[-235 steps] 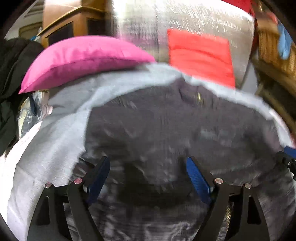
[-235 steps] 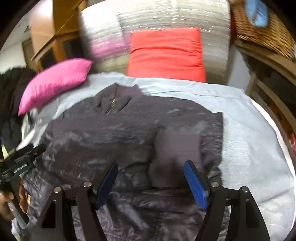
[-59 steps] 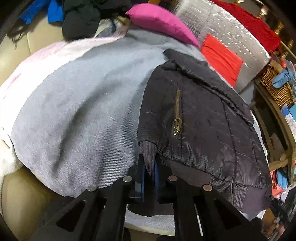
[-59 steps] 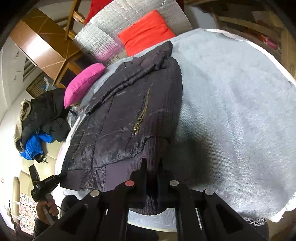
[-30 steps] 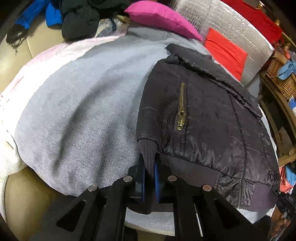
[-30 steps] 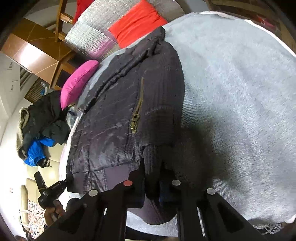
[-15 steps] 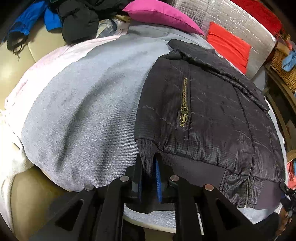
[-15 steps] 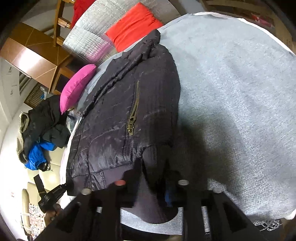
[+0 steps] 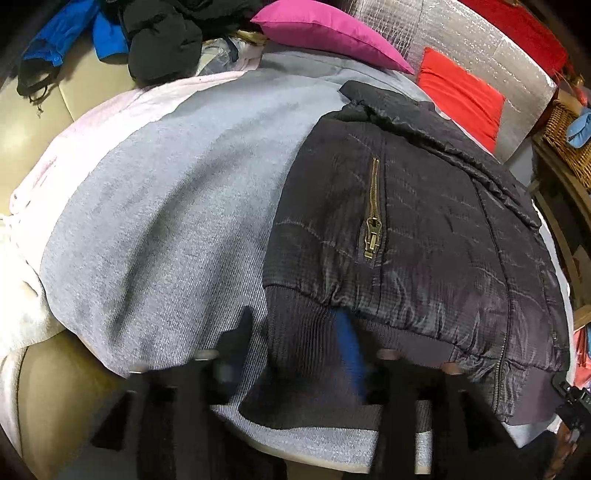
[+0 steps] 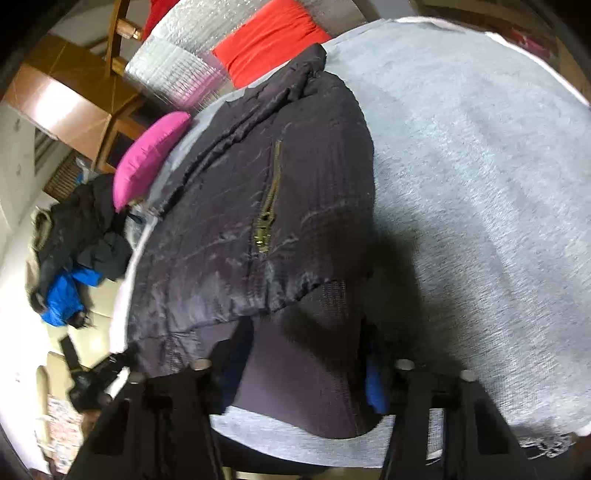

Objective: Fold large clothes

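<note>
A dark quilted jacket (image 9: 424, 229) (image 10: 258, 192) lies on a grey blanket (image 9: 177, 206) (image 10: 480, 184), sleeves folded in, a brass zip showing on each. My left gripper (image 9: 293, 339) is at the jacket's near left corner. Its jaws are opening, and the ribbed cuff (image 9: 295, 325) lies loose between the blurred fingers. My right gripper (image 10: 306, 369) stands open at the near right corner, straddling the ribbed hem (image 10: 303, 354) without pinching it. Each gripper shows small in the other's view: the right gripper (image 9: 572, 402) and the left gripper (image 10: 92, 373).
A pink pillow (image 9: 325, 33) and a red cushion (image 9: 461, 92) lie at the far end against a silver quilted pad (image 10: 173, 59). A heap of black and blue clothes (image 9: 110, 33) sits on the beige sofa. A wicker basket (image 9: 565, 133) and wooden furniture stand on the right.
Both grippers were shut on the jacket's ribbed cuffs; now both have let go and their fingers stand apart. The jacket has stayed flat on the blanket.
</note>
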Motion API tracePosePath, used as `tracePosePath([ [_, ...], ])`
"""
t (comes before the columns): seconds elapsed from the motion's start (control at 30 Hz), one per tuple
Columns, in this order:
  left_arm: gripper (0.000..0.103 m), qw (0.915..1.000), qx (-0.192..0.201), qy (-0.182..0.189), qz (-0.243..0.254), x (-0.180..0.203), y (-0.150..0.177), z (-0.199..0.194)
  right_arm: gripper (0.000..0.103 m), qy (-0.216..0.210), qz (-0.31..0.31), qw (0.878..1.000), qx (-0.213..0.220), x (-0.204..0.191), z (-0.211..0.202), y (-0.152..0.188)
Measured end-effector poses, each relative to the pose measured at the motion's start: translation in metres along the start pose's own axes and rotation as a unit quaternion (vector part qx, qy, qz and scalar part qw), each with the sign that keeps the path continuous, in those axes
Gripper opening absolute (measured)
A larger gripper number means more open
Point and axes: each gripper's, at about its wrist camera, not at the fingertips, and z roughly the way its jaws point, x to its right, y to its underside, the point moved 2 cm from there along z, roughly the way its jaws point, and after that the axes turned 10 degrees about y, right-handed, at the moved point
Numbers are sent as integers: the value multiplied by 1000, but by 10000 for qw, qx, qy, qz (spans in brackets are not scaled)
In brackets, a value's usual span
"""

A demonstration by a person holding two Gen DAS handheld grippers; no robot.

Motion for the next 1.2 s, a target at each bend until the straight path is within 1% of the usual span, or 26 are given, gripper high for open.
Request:
tracePosePath([
  [0.03, 65, 10000, 23, -27, 51, 2, 0, 2, 28, 34, 32, 10000, -25, 2, 1, 0],
  [0.07, 65, 9999, 11, -23, 97, 4, 0, 4, 25, 65, 44, 10000, -40, 3, 2, 0],
  [0.1, 65, 9999, -19, -25, 128, 4, 0, 6, 19, 88, 26, 9999, -59, 4, 2, 1],
  [0.13, 64, 9998, -42, -45, 168, 6, 1, 9, 18, 98, 13, 9999, -68, 5, 2, 1],
  [0.17, 42, 9997, -63, 3, 227, 8, 1, 10, 17, 98, 7, 9999, -69, 5, 1, 1],
  [0.2, 26, 9994, -117, 79, 302, 10, 2, 12, 15, 102, -7, 9999, -65, 4, 1, 0],
  [0.23, 15, 9986, -135, -124, 493, 14, 3, 13, 15, 105, -15, 9999, -72, 4, 0, 0],
  [0.27, 10, 9983, -107, -119, 564, 15, 3, 12, 15, 109, -15, 9999, -74, 4, 1, 0],
  [0.37, 8, 9982, -58, -21, 601, 13, 2, 4, 13, 83, -30, 9999, -76, 4, 1, 1],
  [0.63, 8, 9981, 93, 133, 603, 9, 5, -18, 10, -18, -77, 9999, -98, 4, -8, 6],
  [0.9, 8, 9976, 121, 313, 611, 3, 10, -40, 9, -210, -76, 9996, -175, 12, -21, 14],
  [1.03, 8, 9973, 124, 472, 557, -1, 13, -51, 9, -356, -59, 9992, -189, 17, -32, 19],
  [1.2, 8, 9969, 81, 577, 528, 1, 14, -56, 9, -451, -44, 9988, -165, 19, -41, 21],
])
